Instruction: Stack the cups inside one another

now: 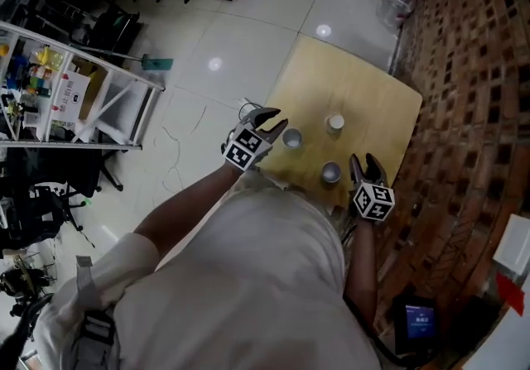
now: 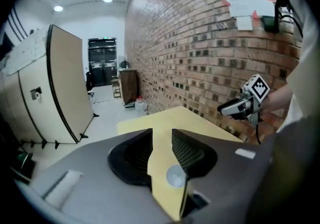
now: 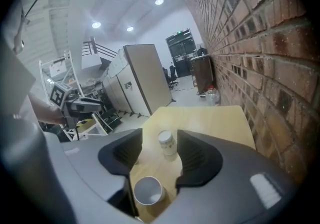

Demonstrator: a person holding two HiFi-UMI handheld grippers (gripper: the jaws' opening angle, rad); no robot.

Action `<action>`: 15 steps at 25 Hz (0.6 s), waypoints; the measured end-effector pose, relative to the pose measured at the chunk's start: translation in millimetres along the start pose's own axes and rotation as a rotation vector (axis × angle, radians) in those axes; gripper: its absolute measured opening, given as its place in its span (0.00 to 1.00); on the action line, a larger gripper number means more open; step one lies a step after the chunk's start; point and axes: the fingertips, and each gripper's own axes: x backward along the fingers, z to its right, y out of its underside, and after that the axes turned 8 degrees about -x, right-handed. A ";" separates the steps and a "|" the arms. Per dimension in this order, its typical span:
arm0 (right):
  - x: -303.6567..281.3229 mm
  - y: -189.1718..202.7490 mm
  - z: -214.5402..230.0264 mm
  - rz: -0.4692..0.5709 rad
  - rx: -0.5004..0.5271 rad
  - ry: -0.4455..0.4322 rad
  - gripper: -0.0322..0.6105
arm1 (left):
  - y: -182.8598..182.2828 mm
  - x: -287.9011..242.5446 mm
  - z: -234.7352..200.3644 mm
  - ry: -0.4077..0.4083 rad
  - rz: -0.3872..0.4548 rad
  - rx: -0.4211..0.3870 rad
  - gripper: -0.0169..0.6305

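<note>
Holding the left gripper (image 1: 272, 121) raised over the near edge of the pale square wooden table (image 1: 364, 83), jaws standing partly apart and clamping nothing. Looking down through that gap at a small round white cup (image 2: 175, 175) on the tabletop below, not pressed by either pad. Holding the right gripper (image 1: 367, 163) low at the table's near side, jaws wide apart, likewise gripping nothing. Framing a second white cup (image 3: 147, 190), upright and open-mouthed, deep between the right jaws near their base, unpressed. Showing a third white cup (image 3: 167, 143) standing just beyond the right fingertips, in line with the gap. Leaving all three cups apart, none yet nested.
</note>
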 end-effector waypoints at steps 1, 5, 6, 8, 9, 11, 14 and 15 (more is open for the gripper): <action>-0.6 -2.1 2.3 0.003 0.004 0.008 0.40 | 3.8 4.0 -7.6 -0.023 0.004 0.035 0.24; -5.1 -5.4 8.3 0.002 0.010 0.036 0.40 | 30.6 19.3 -23.8 -0.066 0.003 0.180 0.23; -7.8 -5.8 9.8 -0.001 0.010 0.039 0.40 | 37.4 22.1 -26.5 -0.074 0.003 0.220 0.23; -13.8 -6.1 12.5 -0.008 0.013 0.041 0.40 | 49.3 26.5 -30.6 -0.089 0.004 0.291 0.22; -16.6 -6.0 13.5 -0.013 0.015 0.042 0.40 | 54.1 28.0 -32.0 -0.095 0.002 0.317 0.22; -22.7 -6.4 15.0 -0.024 0.026 0.043 0.40 | 60.8 29.5 -34.3 -0.103 -0.003 0.347 0.22; -32.8 -7.5 13.5 -0.045 0.053 0.043 0.40 | 63.5 31.1 -37.4 -0.100 -0.010 0.364 0.22; -35.7 -7.1 12.6 -0.054 0.061 0.043 0.40 | 62.9 31.8 -37.8 -0.096 -0.010 0.365 0.22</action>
